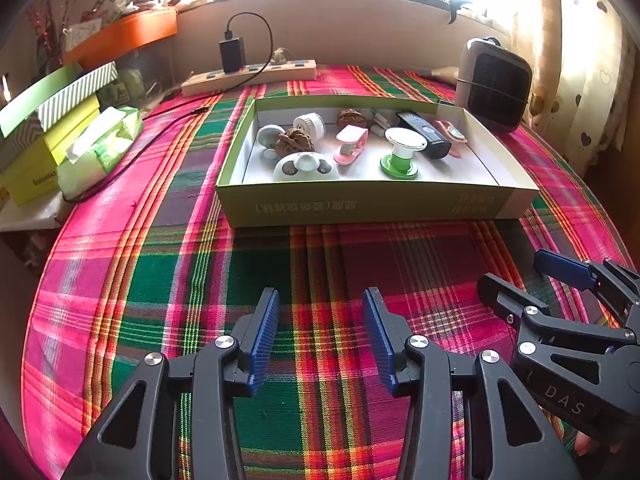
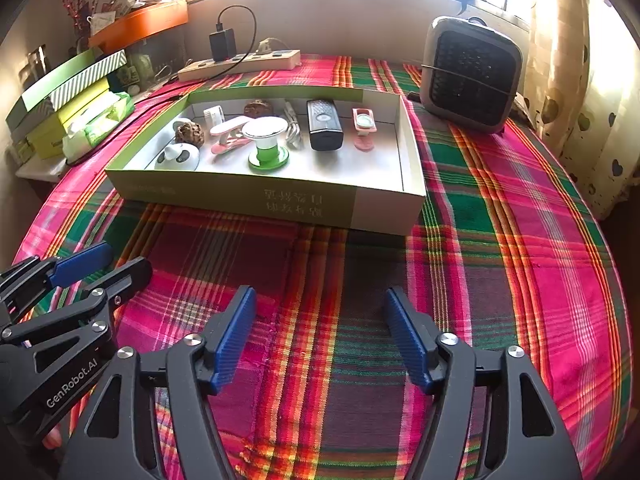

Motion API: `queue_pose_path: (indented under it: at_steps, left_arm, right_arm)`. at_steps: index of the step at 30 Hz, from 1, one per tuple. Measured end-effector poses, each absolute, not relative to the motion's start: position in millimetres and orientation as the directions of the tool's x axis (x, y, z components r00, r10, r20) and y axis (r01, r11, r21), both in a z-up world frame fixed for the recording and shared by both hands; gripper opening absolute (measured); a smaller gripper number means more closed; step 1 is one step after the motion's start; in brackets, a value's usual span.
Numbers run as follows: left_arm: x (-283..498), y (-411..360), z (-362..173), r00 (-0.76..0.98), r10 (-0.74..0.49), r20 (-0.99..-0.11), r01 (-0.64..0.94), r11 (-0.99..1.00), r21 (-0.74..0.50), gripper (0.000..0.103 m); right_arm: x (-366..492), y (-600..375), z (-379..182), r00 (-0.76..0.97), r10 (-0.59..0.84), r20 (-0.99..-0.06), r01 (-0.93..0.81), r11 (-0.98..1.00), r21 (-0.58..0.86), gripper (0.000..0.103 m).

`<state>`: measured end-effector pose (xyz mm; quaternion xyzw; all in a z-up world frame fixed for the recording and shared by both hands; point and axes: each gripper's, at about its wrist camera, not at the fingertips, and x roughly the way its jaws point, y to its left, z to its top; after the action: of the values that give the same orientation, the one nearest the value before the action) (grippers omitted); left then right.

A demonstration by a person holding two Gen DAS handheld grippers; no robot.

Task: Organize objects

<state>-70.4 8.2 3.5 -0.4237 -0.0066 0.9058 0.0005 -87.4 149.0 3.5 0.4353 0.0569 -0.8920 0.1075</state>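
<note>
A shallow green-and-white box (image 1: 376, 204) (image 2: 280, 200) lies on the plaid tablecloth beyond both grippers. Inside it are a panda-faced piece (image 1: 306, 166) (image 2: 180, 158), a green-and-white spool (image 1: 400, 152) (image 2: 266, 144), a pink clip (image 1: 352, 144) (image 2: 230, 136), a black remote (image 1: 424, 132) (image 2: 324, 124), walnuts (image 1: 296, 142) and other small items. My left gripper (image 1: 322, 296) (image 2: 126, 258) hovers open over bare cloth in front of the box, nothing between its blue pads. My right gripper (image 2: 320, 292) (image 1: 514, 270) stands open beside it, also holding nothing.
A small grey heater (image 1: 496, 84) (image 2: 472, 76) stands at the back right. A power strip (image 1: 248, 76) with a black charger and cable lies behind the box. Stacked boxes (image 1: 44, 120) and a tissue pack (image 1: 104, 148) crowd the left edge; a curtain hangs at right.
</note>
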Motion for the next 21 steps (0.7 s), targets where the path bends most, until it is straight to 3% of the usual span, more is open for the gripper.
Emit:
queue_pose_path:
  at_steps: [21]
  left_arm:
    - [-71.0,11.6,3.3,-0.64,-0.004,-0.768,0.013,-1.0,-0.005,0.045]
  right_arm:
    - [-87.6,148.9,3.3,-0.597,-0.139,-0.791,0.238,-0.971,-0.009,0.073]
